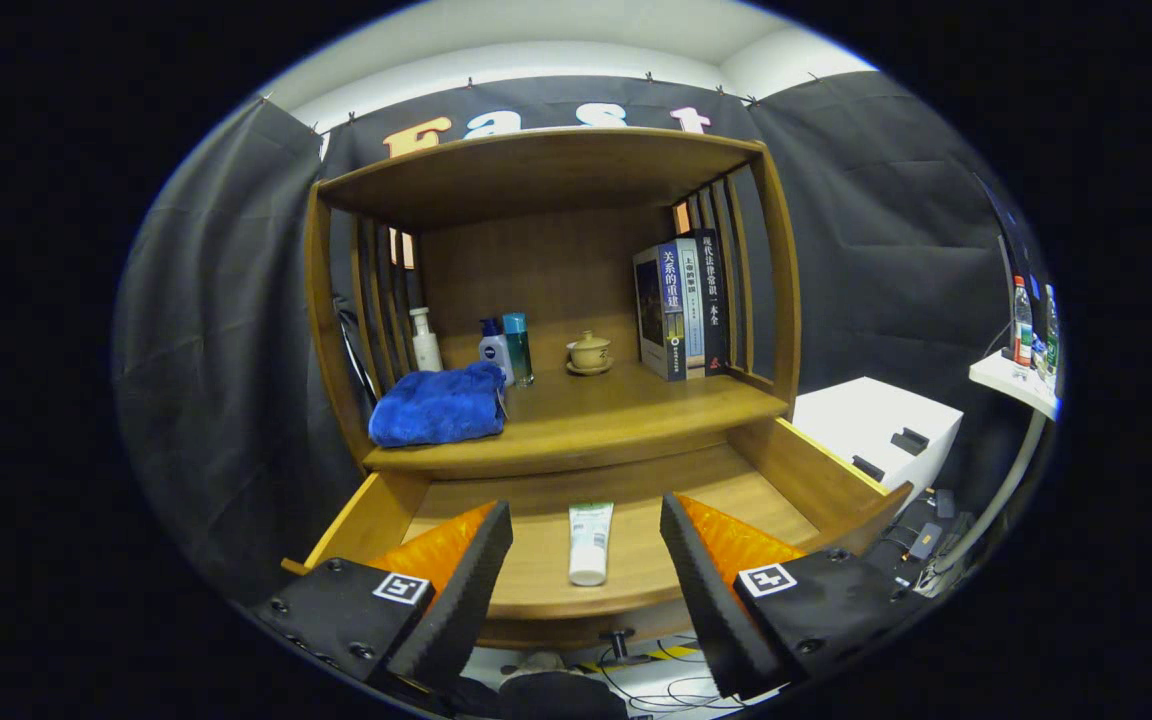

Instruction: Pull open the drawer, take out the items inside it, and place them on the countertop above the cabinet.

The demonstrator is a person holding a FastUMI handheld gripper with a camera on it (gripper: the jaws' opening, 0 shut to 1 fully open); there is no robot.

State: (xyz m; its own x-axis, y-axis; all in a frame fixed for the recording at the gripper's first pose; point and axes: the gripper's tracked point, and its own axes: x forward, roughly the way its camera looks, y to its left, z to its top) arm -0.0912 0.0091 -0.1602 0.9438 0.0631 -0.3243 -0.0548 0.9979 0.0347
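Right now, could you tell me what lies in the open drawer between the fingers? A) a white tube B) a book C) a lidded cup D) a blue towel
A: a white tube lies flat on the floor of the open drawer, between the open fingers, which touch nothing; the towel, cup and books sit on the countertop above.

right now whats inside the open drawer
One white tube lies on the drawer floor, between the open gripper fingers. The fingers cover both front corners, and the countertop hides the rear.
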